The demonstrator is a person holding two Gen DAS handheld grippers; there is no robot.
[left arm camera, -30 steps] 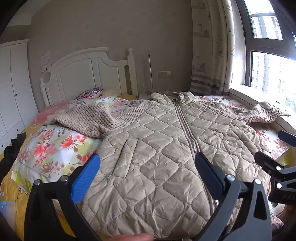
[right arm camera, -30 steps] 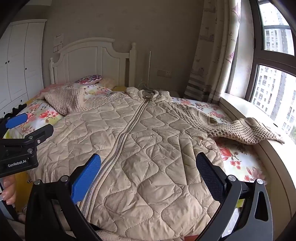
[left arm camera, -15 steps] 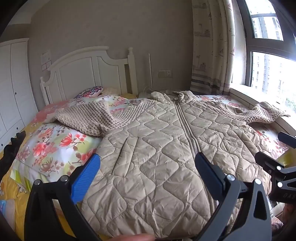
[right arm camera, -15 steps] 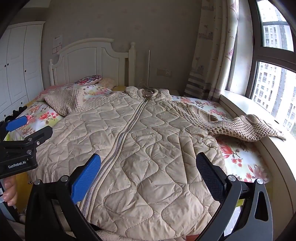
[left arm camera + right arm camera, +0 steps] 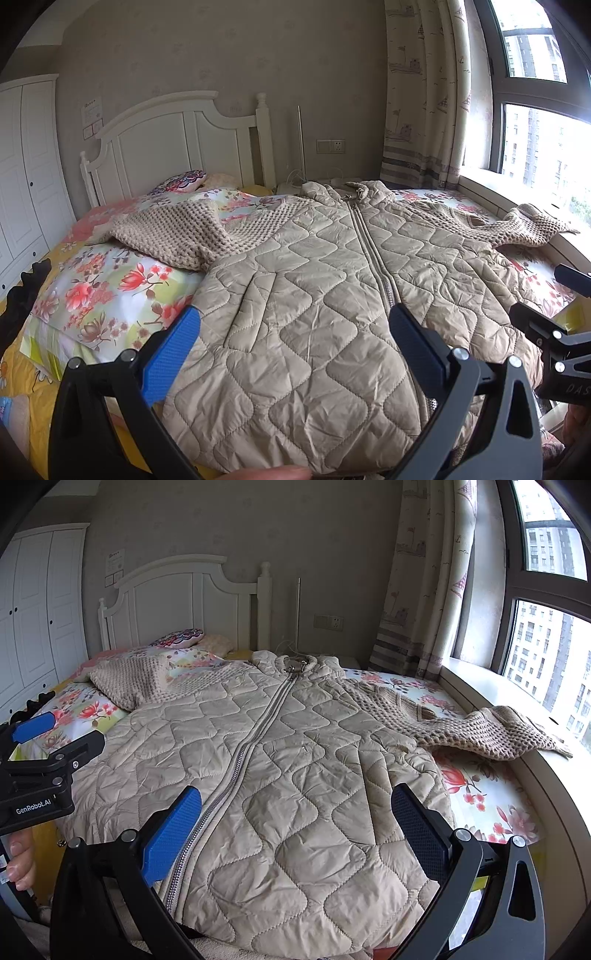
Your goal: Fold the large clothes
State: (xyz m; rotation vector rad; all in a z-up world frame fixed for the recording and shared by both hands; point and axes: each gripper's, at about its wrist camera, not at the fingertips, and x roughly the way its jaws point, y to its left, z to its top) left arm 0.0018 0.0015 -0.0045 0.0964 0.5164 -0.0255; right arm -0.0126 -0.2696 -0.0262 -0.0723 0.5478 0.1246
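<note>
Comparing this moment with the views from a second ago, very little has shifted: both cameras have crept only slightly, and the quilted beige jacket [image 5: 314,295] lies just as it did, zipped shut and spread front-up on the bed [image 5: 103,295], collar toward the white headboard [image 5: 173,144] and hem at the near edge.

On the left, the left knitted sleeve [image 5: 177,232] is bent back across the floral duvet, its cuff lying toward the pillows. The left claw [image 5: 295,347] hovers over the lower left panel of the jacket with its blue pads wide apart, gripping nothing. The zip [image 5: 255,738] runs up the middle of the garment.

To the right of it, the right claw [image 5: 297,829] hangs over the lower right panel, its pads likewise spread and empty. Farther right, the right knitted sleeve [image 5: 491,731] stretches out, its cuff resting on the window ledge [image 5: 517,701].

Since neither claw has closed on cloth and nothing on the bed has moved, I judge the folding has not yet begun; this looks like a pause to line up. A sensible first step would be bringing the sleeves in over the body, the right one needing to come off the ledge.
</note>
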